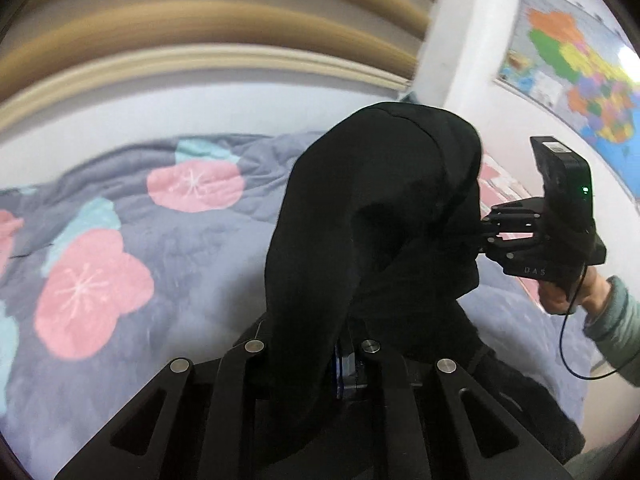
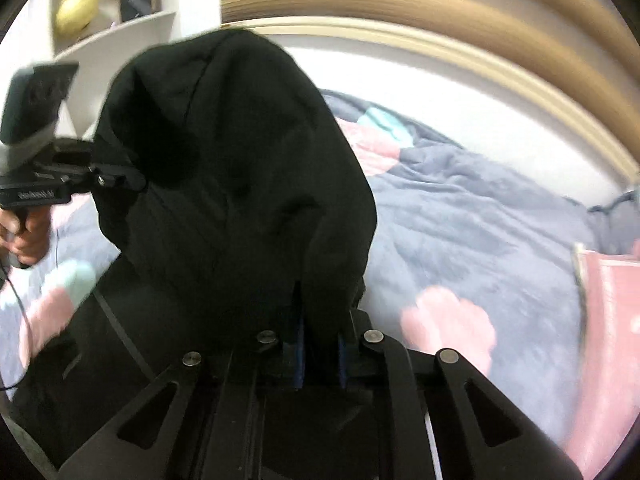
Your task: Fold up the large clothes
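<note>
Nearest, left hand-held gripper (image 1: 320, 354) pinching soft black garment (image 1: 376, 208), lifted above the bed. Right hand-held gripper (image 2: 320, 344) likewise clamped on it, "DAS" lettered on its body. Beneath, quilted grey duvet (image 1: 192, 256) with pink blossoms. Beyond, tan headboard (image 1: 208, 40), colourful wall map (image 1: 576, 76).

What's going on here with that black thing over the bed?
A person is holding a pair of tongs in each hand, and both pairs are clamped on one black garment, lifting it above a bed with a flowered quilt. The left tongs and the right tongs each pinch a bunch of the cloth, which hangs in a hump between them. No fold has been laid yet.
</note>
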`<action>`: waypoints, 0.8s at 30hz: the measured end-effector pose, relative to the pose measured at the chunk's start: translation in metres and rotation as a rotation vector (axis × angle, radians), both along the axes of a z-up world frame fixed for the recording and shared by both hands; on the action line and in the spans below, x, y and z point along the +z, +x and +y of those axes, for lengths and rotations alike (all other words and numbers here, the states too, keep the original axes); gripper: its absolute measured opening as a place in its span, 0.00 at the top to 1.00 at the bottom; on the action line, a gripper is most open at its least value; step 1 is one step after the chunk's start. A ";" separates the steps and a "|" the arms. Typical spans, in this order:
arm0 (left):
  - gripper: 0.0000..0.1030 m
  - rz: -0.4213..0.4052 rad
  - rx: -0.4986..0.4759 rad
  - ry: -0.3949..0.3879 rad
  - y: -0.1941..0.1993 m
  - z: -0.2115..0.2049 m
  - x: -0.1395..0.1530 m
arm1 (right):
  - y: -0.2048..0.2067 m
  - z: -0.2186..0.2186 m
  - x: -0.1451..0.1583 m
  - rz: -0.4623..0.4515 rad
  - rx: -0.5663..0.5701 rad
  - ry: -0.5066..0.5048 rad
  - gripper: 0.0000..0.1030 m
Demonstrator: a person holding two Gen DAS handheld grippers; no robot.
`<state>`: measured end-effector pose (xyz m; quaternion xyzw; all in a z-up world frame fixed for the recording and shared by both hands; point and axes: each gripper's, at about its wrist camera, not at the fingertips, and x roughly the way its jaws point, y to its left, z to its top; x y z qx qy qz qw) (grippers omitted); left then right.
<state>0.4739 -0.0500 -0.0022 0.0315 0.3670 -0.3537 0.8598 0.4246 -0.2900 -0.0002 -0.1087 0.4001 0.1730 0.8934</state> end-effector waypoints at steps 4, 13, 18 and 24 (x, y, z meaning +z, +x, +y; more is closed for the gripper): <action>0.85 -0.037 0.026 0.061 -0.081 0.001 0.002 | -0.080 0.019 0.006 -0.022 -0.030 -0.075 0.86; 0.80 0.357 0.102 0.221 -0.182 0.043 -0.127 | -0.181 0.025 -0.087 0.297 -0.094 -0.108 0.86; 0.80 0.356 0.165 0.146 -0.189 0.073 -0.087 | -0.194 -0.005 -0.081 0.334 -0.196 -0.029 0.85; 0.59 0.250 0.190 -0.039 -0.155 0.070 -0.008 | -0.150 -0.047 0.000 0.191 -0.285 0.143 0.66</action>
